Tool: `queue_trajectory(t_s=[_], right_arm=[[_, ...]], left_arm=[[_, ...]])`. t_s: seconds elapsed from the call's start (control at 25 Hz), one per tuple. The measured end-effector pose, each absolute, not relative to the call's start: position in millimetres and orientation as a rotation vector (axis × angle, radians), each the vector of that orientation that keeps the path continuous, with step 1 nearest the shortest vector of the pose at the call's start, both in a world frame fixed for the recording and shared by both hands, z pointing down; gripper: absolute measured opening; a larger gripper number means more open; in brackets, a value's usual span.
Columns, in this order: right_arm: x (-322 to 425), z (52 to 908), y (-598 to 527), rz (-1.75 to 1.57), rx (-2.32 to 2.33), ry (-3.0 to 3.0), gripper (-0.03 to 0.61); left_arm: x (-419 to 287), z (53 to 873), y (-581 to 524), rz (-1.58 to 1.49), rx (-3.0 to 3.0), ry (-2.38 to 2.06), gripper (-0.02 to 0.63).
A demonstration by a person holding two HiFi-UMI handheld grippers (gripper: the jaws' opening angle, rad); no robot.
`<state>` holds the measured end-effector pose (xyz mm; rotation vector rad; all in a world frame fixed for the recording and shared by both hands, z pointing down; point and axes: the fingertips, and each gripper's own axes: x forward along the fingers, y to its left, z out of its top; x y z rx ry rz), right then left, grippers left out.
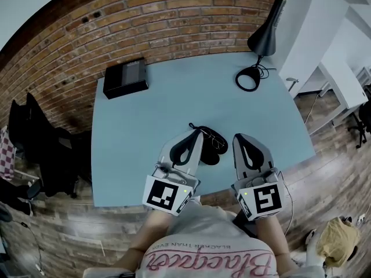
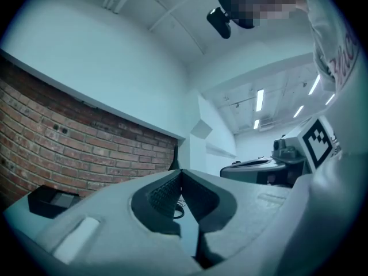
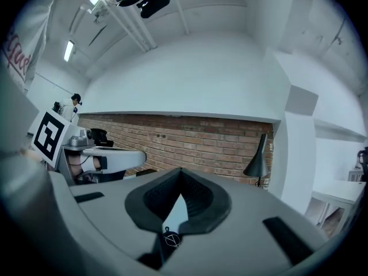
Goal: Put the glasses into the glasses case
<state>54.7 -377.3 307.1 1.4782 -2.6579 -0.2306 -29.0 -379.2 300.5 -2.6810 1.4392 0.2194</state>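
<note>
dark glasses (image 1: 207,139) lie on pale blue surface (image 1: 145,132) | left tongs (image 1: 199,131) just beside the glasses, tips together, empty | right tongs (image 1: 236,136) near the glasses, other side, together, empty | next, i think: open one tongs, take the frame softly at its bridge

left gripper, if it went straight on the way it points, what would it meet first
Likely the lamp base, which the left gripper frames past its shut tips, far across the table. The glasses lie close beside it, depth unclear.
</note>
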Motion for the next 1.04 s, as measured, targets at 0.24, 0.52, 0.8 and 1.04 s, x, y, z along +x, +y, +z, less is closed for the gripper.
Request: queue_trajectory(t_s=[0.24, 0.52, 0.8, 1.04], right_arm=[[55, 297, -368, -0.279, 1.480, -2.667, 0.009], [56, 291, -361, -0.310, 1.485, -2.667, 0.009], [61, 291, -356, -0.313, 1.487, -2.665, 0.009], [64, 295, -355, -0.302, 1.493, -2.635, 0.009]], left_arm=[[-16, 289, -365, 0.187, -2.633, 1.388, 0.006], [-4, 284, -355, 0.189, -2.629, 1.351, 0.006], [0, 285, -352, 0.186, -2.627, 1.357, 0.006], [3, 283, -352, 0.193, -2.626, 1.359, 0.006]])
